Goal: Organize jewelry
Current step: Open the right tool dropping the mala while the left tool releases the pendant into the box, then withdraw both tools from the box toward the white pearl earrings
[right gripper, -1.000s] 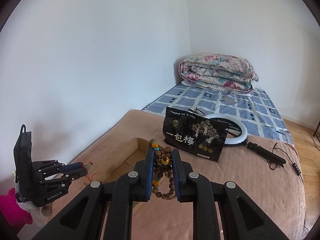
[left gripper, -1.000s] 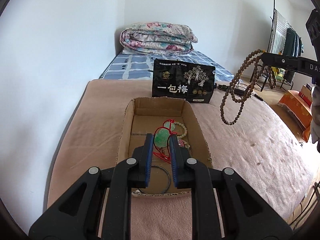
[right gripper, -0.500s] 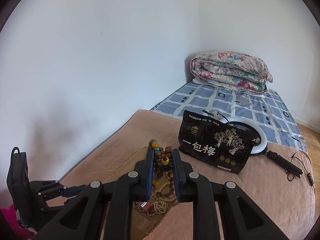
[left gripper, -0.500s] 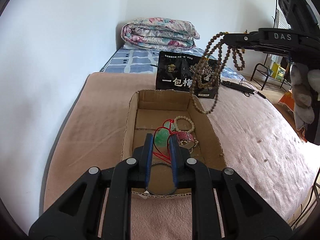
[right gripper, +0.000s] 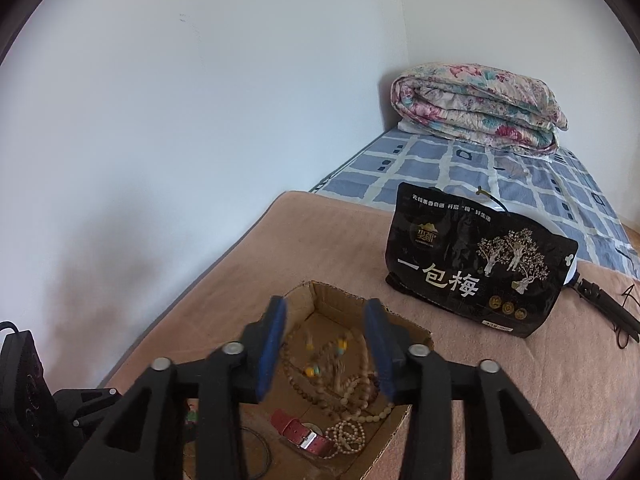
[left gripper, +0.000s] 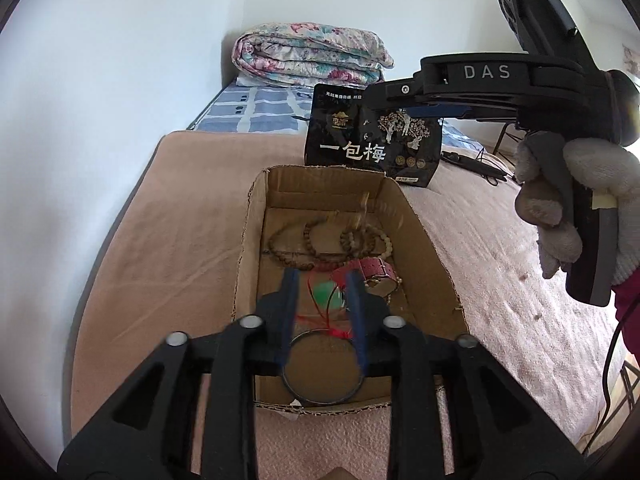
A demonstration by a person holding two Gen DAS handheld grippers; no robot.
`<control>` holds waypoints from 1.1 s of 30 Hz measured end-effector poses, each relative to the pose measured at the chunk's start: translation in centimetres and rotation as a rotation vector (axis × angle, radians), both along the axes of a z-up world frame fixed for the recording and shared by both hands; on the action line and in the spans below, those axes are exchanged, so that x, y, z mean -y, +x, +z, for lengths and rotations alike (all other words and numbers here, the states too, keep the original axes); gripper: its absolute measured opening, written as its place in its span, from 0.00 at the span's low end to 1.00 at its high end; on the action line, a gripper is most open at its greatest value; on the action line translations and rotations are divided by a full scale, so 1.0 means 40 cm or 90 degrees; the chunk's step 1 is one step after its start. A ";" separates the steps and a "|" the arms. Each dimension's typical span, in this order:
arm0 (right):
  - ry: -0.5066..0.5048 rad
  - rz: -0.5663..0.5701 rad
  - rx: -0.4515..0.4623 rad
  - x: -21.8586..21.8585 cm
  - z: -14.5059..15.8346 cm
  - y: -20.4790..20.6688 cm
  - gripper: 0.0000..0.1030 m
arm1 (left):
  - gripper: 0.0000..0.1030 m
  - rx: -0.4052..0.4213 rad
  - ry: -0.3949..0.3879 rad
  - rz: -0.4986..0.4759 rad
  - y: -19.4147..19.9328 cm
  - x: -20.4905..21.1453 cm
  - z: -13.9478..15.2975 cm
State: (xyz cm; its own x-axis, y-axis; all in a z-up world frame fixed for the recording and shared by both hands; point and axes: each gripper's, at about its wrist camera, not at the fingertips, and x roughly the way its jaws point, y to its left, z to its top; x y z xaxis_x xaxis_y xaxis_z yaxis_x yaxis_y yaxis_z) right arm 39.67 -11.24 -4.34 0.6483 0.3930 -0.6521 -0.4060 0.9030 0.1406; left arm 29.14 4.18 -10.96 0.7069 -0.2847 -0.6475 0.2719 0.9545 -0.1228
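Observation:
An open cardboard box (left gripper: pixel 248 240) (right gripper: pixel 416 336) sits on the pink blanket. Inside lie a brown bead necklace (left gripper: pixel 320 240) (right gripper: pixel 340 384), a cream bead bracelet (right gripper: pixel 348 436), a red-strap watch (left gripper: pixel 376 270) (right gripper: pixel 300 432), a green pendant on red cord (left gripper: pixel 330 294) and a dark ring (left gripper: pixel 322 372). My left gripper (left gripper: pixel 322 280) is open over the box's near end, with the pendant lying between its fingers. My right gripper (right gripper: pixel 326 320) is open above the box, over the beads; in the left wrist view its body (left gripper: pixel 486 80) hangs over the far end.
A black snack bag (left gripper: pixel 372 140) (right gripper: pixel 476 264) stands just behind the box. A folded floral quilt (left gripper: pixel 308 54) (right gripper: pixel 476 104) lies on the blue checked sheet (right gripper: pixel 460 172) by the wall. A ring light handle and cables (right gripper: pixel 608 308) lie right of the bag.
My right gripper opened and the brown bead necklace dropped into the box. My left gripper opened, and the green pendant now lies in the box.

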 end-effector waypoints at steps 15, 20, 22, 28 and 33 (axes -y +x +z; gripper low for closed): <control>0.025 -0.096 -0.031 0.092 -0.034 -0.005 1.00 | 0.71 0.023 0.038 0.010 -0.033 0.038 0.007; 0.020 -0.102 -0.025 0.107 -0.022 -0.023 1.00 | 0.71 0.025 0.038 0.016 -0.046 0.045 0.019; 0.017 -0.102 -0.021 0.111 -0.016 -0.034 1.00 | 0.71 0.029 0.039 0.016 -0.053 0.048 0.026; 0.004 -0.097 -0.006 0.121 0.009 -0.077 1.00 | 0.71 0.041 0.042 0.016 -0.087 0.064 0.056; -0.009 -0.095 0.014 0.144 0.038 -0.122 1.00 | 0.71 0.052 0.045 0.013 -0.115 0.084 0.082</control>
State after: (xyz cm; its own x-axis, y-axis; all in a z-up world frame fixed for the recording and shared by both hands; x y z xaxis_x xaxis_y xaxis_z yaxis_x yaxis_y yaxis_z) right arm 34.77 -17.01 -2.83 0.7129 0.2819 -0.6421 -0.2695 0.9555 0.1203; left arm 24.54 0.84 -7.70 0.7635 -0.2255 -0.6052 0.2588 0.9654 -0.0333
